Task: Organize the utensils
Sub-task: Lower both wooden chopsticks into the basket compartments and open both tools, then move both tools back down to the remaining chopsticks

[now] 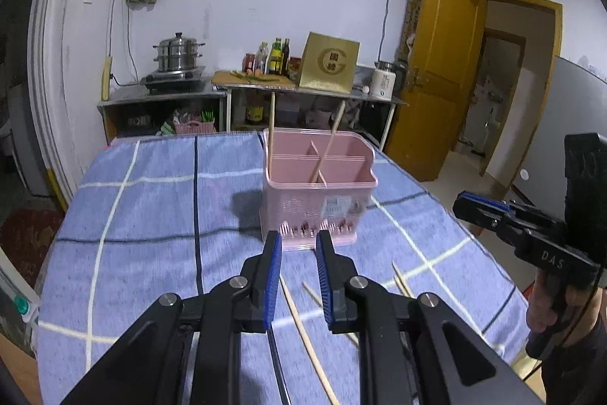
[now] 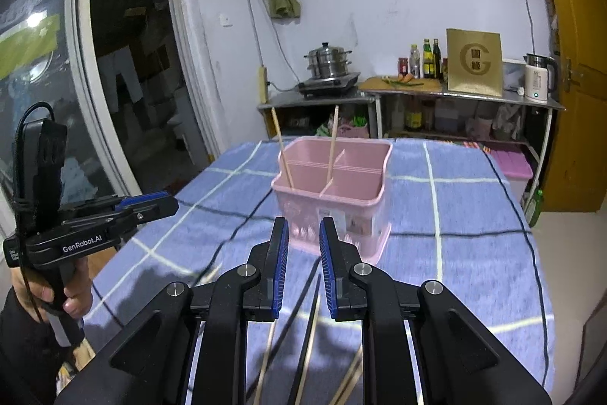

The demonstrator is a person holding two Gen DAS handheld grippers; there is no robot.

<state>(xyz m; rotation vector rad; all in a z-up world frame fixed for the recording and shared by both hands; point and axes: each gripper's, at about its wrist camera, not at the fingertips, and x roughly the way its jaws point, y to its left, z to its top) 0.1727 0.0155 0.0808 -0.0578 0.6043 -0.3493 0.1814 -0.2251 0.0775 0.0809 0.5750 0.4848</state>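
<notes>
I see a matt pink plastic caddy (image 1: 320, 200) on soft woven checked cloth (image 1: 151, 215); pale, smooth wooden chopsticks (image 1: 303, 325); a shiny steel steamer (image 1: 178, 55) far off.

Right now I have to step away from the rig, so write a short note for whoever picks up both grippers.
Left gripper: open, nothing between its pads.
Right gripper: open, also empty.
Pink utensil holder stands on the blue checked cloth ahead of both grippers.
Done: two chopsticks stand in the holder.
Left: several loose chopsticks lie on the cloth beneath the grippers; pick them up and stand them in the holder.
</notes>
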